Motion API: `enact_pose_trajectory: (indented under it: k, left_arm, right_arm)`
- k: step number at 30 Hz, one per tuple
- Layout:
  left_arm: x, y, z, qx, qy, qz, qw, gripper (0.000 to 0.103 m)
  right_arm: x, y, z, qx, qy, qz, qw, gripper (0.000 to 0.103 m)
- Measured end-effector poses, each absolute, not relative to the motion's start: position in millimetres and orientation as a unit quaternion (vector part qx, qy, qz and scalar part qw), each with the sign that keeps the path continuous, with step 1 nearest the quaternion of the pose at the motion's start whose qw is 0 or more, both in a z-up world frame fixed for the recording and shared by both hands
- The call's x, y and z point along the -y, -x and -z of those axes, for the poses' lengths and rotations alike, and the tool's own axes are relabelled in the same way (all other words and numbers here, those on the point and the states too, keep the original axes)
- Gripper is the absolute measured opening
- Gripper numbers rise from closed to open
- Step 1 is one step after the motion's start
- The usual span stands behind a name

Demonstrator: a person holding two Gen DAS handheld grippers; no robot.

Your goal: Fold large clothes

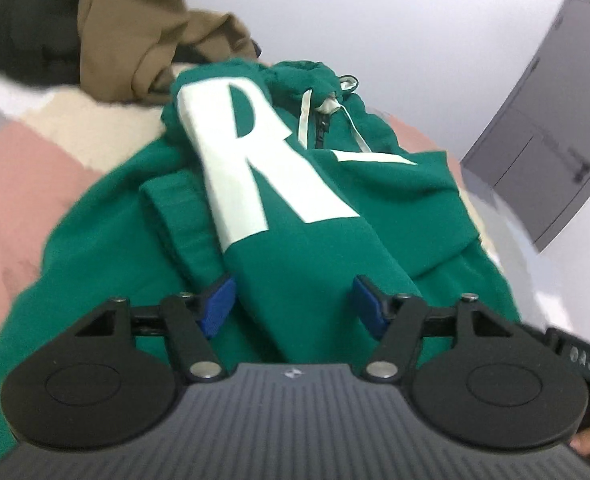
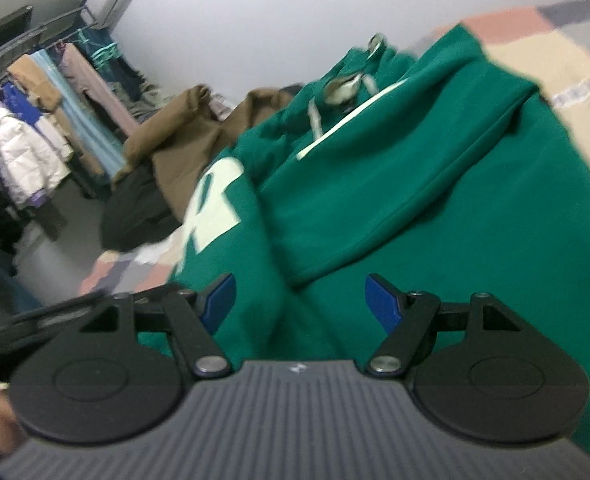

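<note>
A large green hoodie [image 1: 335,260] with a big white letter R [image 1: 235,152] and white drawstrings [image 1: 305,120] lies spread on the bed. Its sides are folded in over the front. My left gripper [image 1: 293,304] hovers low over the hem end, open, with its blue pads [image 1: 219,304] either side of the folded middle panel. In the right wrist view the same hoodie [image 2: 415,200] fills the frame. My right gripper [image 2: 301,302] stands open above a folded sleeve edge, with nothing pinched between its fingers.
The bed's blanket [image 1: 23,184] is checked pink, cream and grey. A brown garment [image 1: 135,40] and a black one [image 1: 23,28] are heaped beyond the hood. A grey door [image 1: 547,120] stands to the right, and a rack of hanging clothes [image 2: 35,128] to the left.
</note>
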State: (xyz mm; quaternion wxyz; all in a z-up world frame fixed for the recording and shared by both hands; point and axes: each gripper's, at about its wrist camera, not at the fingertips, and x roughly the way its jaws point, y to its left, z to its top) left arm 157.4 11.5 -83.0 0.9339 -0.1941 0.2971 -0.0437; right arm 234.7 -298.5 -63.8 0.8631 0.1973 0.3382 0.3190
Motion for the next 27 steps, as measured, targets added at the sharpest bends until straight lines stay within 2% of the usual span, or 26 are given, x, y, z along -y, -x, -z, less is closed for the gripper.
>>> enact_pose_trajectory:
  k: [4, 6, 8, 16, 18, 20, 25, 27]
  left_arm:
    - [-30, -169, 90, -0.286, 0.231, 0.073, 0.927, 0.035]
    - [-35, -172, 89, -0.274, 0.238, 0.088, 0.928, 0.015]
    - [-42, -176, 89, -0.263, 0.254, 0.111, 0.924, 0.008]
    - [-67, -188, 97, -0.246, 0.326, 0.183, 0.894, 0.005]
    - [-70, -189, 98, -0.246, 0.333, 0.191, 0.89, 0.005]
    - [-71, -189, 98, -0.245, 0.331, 0.193, 0.89, 0.005]
    - [-70, -189, 98, -0.25, 0.331, 0.186, 0.891, 0.005]
    - [-72, -189, 99, -0.253, 0.335, 0.176, 0.89, 0.006]
  right_arm:
    - [283, -233, 63, -0.332, -0.158, -0.32, 0.873, 0.073]
    - [275, -228, 58, -0.306, -0.118, -0.312, 0.892, 0.073]
    - [266, -220, 51, -0.277, -0.079, -0.315, 0.904, 0.073]
    - [237, -192, 32, -0.207, -0.025, -0.37, 0.905, 0.072]
    - [227, -191, 35, -0.213, -0.002, -0.374, 0.903, 0.072]
    - [216, -191, 43, -0.227, 0.021, -0.375, 0.899, 0.066]
    - [187, -183, 69, -0.227, 0.129, -0.356, 0.897, 0.066]
    - [174, -184, 80, -0.236, 0.169, -0.335, 0.896, 0.059]
